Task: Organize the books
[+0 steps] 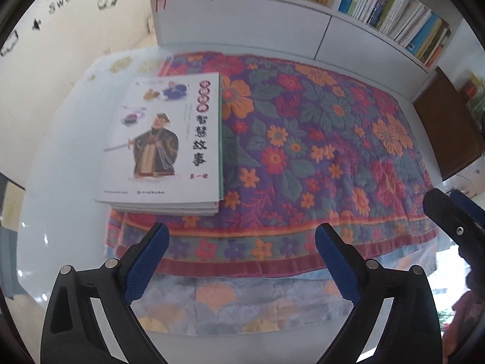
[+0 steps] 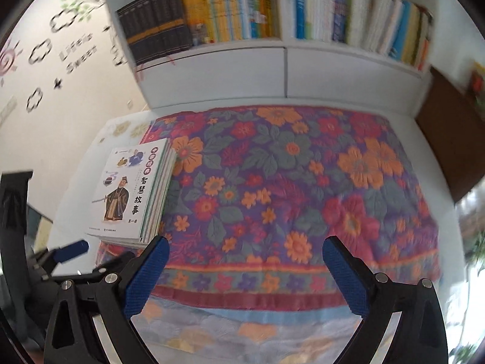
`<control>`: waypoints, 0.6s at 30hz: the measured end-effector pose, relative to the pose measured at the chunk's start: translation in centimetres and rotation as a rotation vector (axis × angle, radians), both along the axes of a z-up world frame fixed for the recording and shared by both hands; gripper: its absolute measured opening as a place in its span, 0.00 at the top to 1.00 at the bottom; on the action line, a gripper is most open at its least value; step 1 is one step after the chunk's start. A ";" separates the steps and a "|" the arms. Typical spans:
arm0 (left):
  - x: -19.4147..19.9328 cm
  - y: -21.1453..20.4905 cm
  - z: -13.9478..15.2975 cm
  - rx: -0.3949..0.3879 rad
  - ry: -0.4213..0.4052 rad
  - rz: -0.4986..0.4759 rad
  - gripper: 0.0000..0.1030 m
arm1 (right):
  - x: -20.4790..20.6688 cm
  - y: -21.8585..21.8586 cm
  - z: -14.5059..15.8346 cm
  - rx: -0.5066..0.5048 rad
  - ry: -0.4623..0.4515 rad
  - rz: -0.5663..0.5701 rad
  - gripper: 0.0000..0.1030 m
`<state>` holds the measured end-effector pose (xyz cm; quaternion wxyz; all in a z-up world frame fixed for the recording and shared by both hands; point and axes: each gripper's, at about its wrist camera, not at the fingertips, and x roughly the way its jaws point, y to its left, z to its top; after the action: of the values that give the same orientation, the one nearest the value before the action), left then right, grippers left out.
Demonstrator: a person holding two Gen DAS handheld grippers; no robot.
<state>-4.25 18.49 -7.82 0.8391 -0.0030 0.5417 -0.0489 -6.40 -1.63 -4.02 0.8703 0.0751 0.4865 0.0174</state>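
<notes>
I am holding both the left gripper (image 1: pixel 241 244) and the right gripper (image 2: pixel 245 257) with jaws released and empty. The stack of books (image 1: pixel 165 142) is lying on the quilt's (image 1: pixel 318 139) left edge; thin, glossy, probably slippery, so I am judging a grasp across the whole stack's near edge best.

The left hand-held gripper (image 1: pixel 241 239) points steeply downward with its jaws spread wide, nothing between the blue pads (image 1: pixel 145 267). The right hand-held gripper (image 2: pixel 245 251) is tilted down in the same way, its jaws equally wide and empty, blue pads (image 2: pixel 342 276) facing each other. The two sit side by side: in the left wrist view a black finger of the right one shows at the right edge, and in the right wrist view the left one shows at the lower left.
</notes>
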 end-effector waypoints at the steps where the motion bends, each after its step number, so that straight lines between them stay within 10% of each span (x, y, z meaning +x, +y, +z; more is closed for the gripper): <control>1: -0.4 0.0 0.1 0.018 -0.022 -0.003 0.06 | -0.5 -0.2 -0.1 0.021 -0.001 -0.011 0.02; 18: -2.0 1.2 -0.4 0.047 -0.118 -0.004 0.06 | -4.3 2.4 -2.7 0.016 0.005 -0.016 0.02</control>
<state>-6.28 19.72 -8.17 0.8694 0.0208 0.4923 -0.0377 -10.65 0.74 -6.72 0.8687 0.0862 0.4876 0.0142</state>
